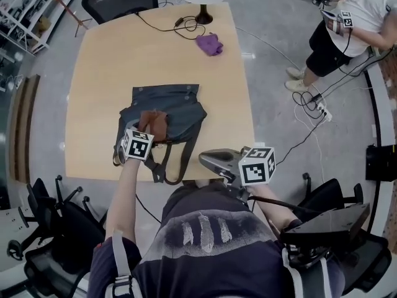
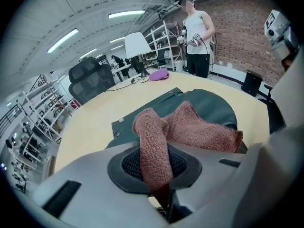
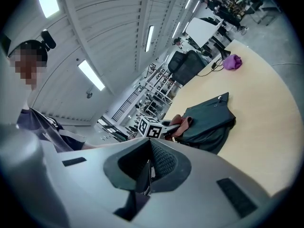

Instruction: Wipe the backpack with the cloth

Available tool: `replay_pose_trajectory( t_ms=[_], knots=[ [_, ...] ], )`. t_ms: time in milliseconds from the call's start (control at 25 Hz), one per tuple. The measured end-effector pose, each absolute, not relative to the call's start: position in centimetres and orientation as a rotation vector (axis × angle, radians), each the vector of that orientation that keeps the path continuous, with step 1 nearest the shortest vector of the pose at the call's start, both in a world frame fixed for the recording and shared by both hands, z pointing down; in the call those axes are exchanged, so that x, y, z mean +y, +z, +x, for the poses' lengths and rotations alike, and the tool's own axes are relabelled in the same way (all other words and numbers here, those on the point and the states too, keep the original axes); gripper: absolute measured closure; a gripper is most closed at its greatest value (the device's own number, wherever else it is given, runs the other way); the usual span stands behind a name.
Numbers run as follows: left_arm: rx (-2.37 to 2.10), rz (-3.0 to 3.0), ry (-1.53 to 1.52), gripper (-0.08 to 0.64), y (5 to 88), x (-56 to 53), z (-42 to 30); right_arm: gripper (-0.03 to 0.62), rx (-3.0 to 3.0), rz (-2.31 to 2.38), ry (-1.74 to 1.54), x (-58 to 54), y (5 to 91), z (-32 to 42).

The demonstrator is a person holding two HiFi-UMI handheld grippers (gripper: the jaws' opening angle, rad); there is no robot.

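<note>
Left tongs (image 2: pixel 154 167) clamp cloth (image 2: pixel 204 132) lying on backpack (image 2: pixel 209 103); right tongs (image 3: pixel 148 167) fully closed.

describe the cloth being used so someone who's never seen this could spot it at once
On the light wooden table lies a dark grey backpack, near the person's edge. The cloth sits on its near side, pinched in the left gripper. It is rust-brown terry, unlike the purple bundle lying far off by the lamp.

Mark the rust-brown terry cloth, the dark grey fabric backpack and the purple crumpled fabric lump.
rust-brown terry cloth (image 2: pixel 202 129): left gripper view, its flat spread part
dark grey fabric backpack (image 1: pixel 180 107): head view, bare upper panel
purple crumpled fabric lump (image 1: pixel 209 43): head view, its middle
</note>
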State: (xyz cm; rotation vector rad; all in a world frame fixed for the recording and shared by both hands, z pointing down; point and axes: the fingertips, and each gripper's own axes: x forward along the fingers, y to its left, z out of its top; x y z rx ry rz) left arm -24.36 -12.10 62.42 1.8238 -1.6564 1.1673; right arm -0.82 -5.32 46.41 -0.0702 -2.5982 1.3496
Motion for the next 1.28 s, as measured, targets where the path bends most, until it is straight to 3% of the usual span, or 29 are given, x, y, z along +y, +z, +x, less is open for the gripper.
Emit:
replay_pose_trajectory(
  t_ms=[480,760,880,1120,1280],
  knots=[
    [-1.770,1.577,1.211,0.505,63.5,-4.4,-35.4,0.591,-2.619,-0.057,1.305,-5.4,45.8,-4.2],
    [-1.862,1.455,0.784,0.505,60.1,-0.9,-39.6,0.591,-2.675,0.014,1.268,-6.3,43.9,-4.8],
    [-1.860,1.650,0.654,0.505,56.7,-4.0,-35.8,0.591,-2.689,0.027,1.247,-6.2,43.6,-5.7],
    [-1.602,2.261,0.318,0.505,47.1,-8.7,-20.8,0.591,-2.728,0.046,1.198,-5.6,42.5,-8.4],
    [-1.390,2.504,0.251,0.505,44.7,-8.0,-14.3,0.591,-2.749,0.118,1.159,-5.0,42.0,-8.8]
  ],
)
